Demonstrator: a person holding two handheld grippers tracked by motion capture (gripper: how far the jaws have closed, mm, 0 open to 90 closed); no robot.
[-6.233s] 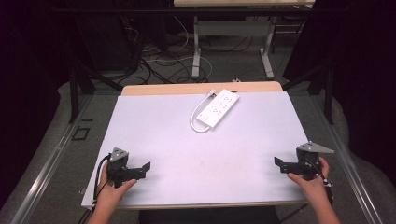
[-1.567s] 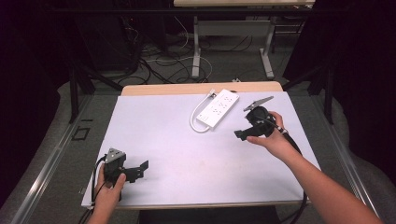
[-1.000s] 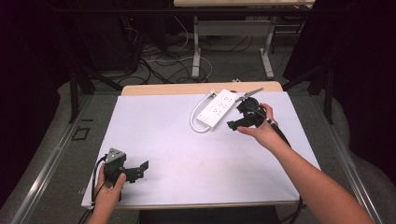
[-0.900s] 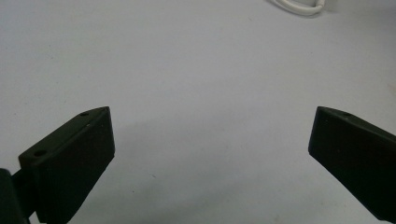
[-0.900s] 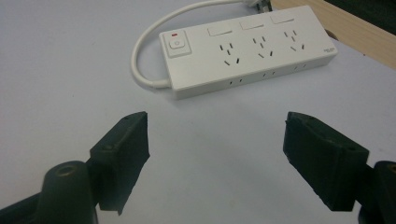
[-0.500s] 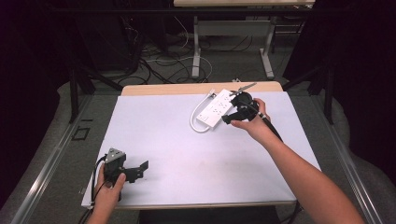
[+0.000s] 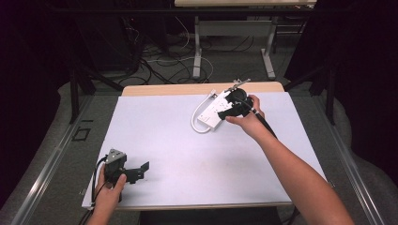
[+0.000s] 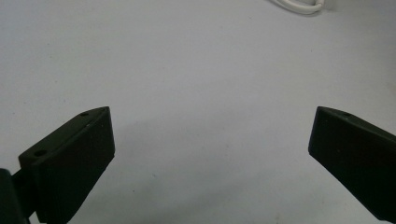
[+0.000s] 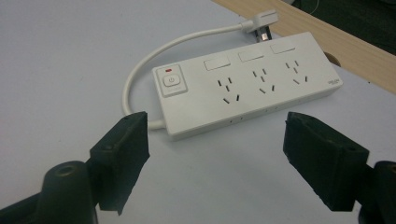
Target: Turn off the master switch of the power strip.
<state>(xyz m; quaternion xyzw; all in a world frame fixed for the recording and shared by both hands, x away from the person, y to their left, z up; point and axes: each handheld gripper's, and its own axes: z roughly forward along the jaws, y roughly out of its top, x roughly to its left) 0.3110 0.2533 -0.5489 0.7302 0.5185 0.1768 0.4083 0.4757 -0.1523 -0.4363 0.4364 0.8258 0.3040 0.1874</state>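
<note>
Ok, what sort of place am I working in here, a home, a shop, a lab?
Most likely a lab or recording room, not a home. The white table sits inside dark curtained surroundings, loose cables lie on the floor behind it, and another desk frame stands beyond. A power strip lies on the table.

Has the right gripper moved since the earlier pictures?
Yes. In the high view the right gripper has gone from the table's near right corner toward its far edge, and is now at the white power strip, open.
</note>
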